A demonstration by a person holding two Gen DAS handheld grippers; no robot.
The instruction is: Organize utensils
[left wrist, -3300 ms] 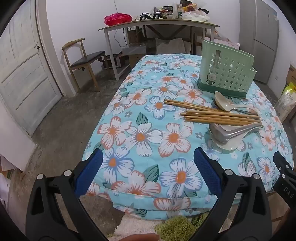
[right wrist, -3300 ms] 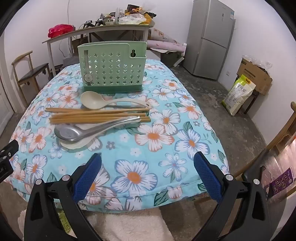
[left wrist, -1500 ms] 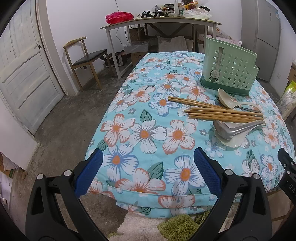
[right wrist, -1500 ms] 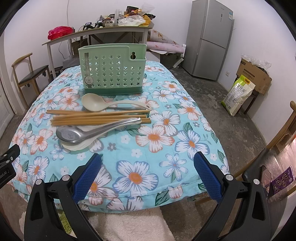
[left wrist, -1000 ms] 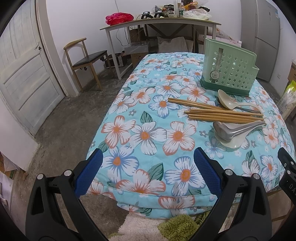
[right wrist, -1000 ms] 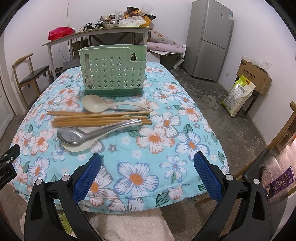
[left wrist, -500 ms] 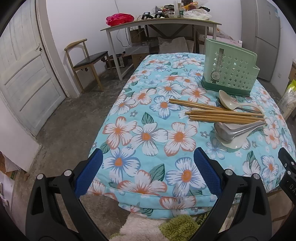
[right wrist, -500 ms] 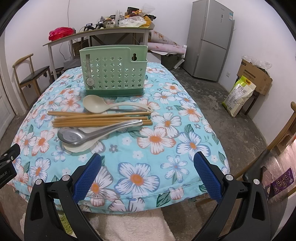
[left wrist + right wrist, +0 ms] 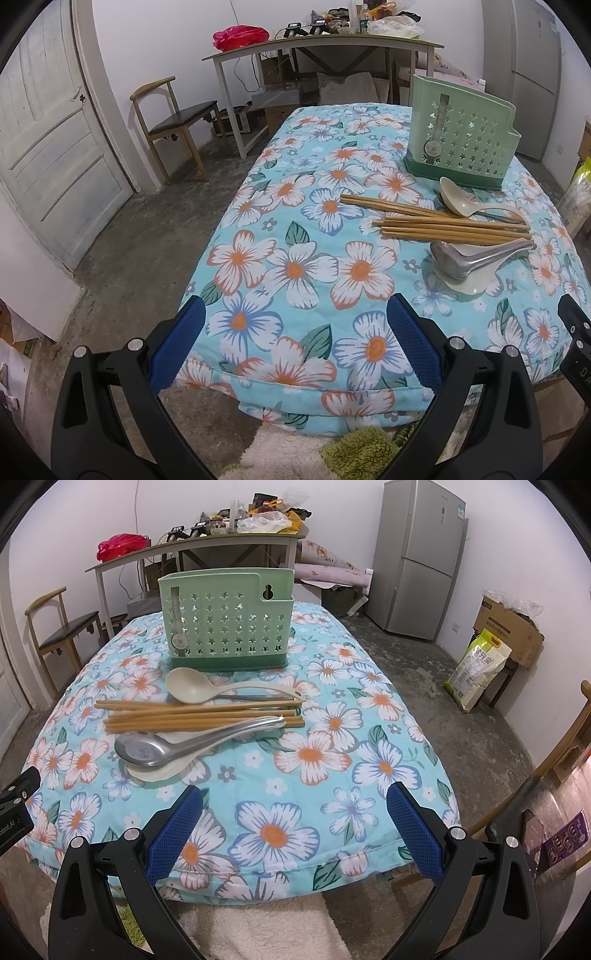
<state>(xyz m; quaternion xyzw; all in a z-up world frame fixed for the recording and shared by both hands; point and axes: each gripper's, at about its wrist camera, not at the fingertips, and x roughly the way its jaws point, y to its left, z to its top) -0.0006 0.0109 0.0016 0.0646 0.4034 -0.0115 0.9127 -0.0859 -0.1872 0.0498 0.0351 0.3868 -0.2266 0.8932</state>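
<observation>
Left wrist view: from table's (image 9: pixel 295 380) near-left corner, facing forward and right. Right wrist view: from near edge, facing straight ahead. Both share holder (image 9: pixel 461 133), chopsticks (image 9: pixel 199 716), spoons (image 9: pixel 173 747).

Green holder (image 9: pixel 227 627), turquoise floral tablecloth (image 9: pixel 332 760)

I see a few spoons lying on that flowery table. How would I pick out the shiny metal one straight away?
Start at the green utensil holder standing on the floral tablecloth. In front of it lie a cream plastic spoon, then a bundle of wooden chopsticks. The metal spoon comes next, nearest the table's front edge: the only silvery one, its bowl resting on another cream spoon.
</observation>
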